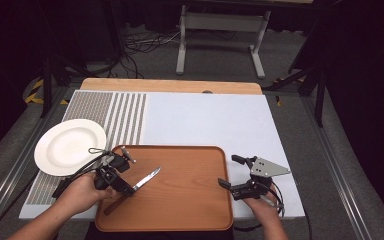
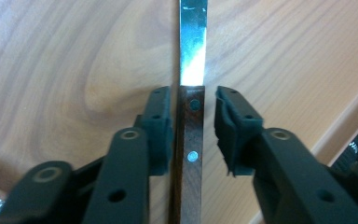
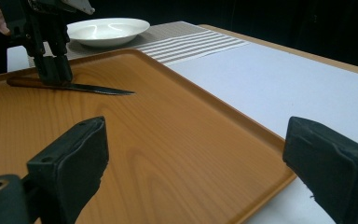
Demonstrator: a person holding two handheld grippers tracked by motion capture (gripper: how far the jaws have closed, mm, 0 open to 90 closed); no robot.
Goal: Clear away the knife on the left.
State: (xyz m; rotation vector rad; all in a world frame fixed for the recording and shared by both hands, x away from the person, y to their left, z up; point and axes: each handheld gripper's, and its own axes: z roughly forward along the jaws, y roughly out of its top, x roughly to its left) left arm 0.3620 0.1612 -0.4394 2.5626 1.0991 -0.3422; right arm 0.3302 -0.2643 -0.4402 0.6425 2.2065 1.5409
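Knife (image 1: 141,183) lies flat on the tray (image 1: 190,210), near the tray's left edge, blade toward the tray's middle, wooden handle toward the near left corner. Left hand-held gripper (image 2: 193,123) straddles the handle just behind the blade: one pad (image 2: 161,123) is touching or very nearly touching the handle's side, the other pad (image 2: 235,126) stands apart with a visible gap. Jaws narrow but not clamped; nothing is held. Right hand-held gripper (image 1: 235,172) rests wide and empty at the tray's right edge, over the white mat (image 1: 205,120). Plate (image 1: 70,146) sits off the tray's far left corner.

Judgement: the step is a grip or release at the handle. Recommendations: keep the handle centred between the pads, close squarely on the rivets (image 2: 192,156), stay clear of the blade, keep the knife level, and avoid dragging it across the tray.
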